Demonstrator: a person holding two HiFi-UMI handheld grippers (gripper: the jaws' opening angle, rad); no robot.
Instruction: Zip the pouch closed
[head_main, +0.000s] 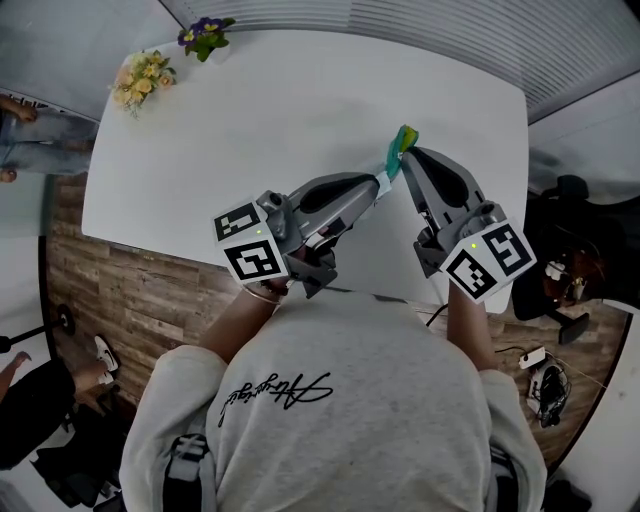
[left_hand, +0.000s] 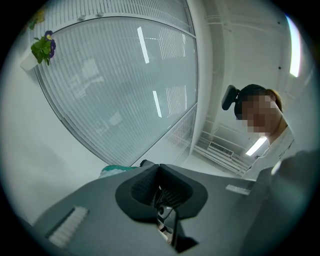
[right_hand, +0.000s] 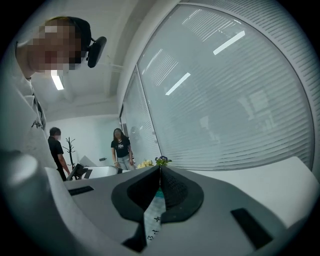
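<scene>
Both grippers are held up over the white table (head_main: 250, 120), tips meeting at a small teal and white pouch (head_main: 401, 146). My left gripper (head_main: 381, 186) comes in from the left, its jaws shut on a small metal zipper pull (left_hand: 165, 216). A teal edge of the pouch (left_hand: 116, 170) shows just past the left gripper (left_hand: 159, 167). My right gripper (head_main: 408, 156) is shut on the pouch's end. A strip of white printed fabric with teal above it (right_hand: 154, 210) is pinched between the jaws of the right gripper (right_hand: 160, 169). Most of the pouch is hidden by the jaws.
A pale bouquet (head_main: 143, 78) and a purple potted flower (head_main: 205, 35) stand at the table's far left corner. A glass wall with blinds (right_hand: 240, 90) runs behind the table. Two people (right_hand: 121, 147) stand in the distance. Chairs and cables lie on the floor at the right (head_main: 560, 260).
</scene>
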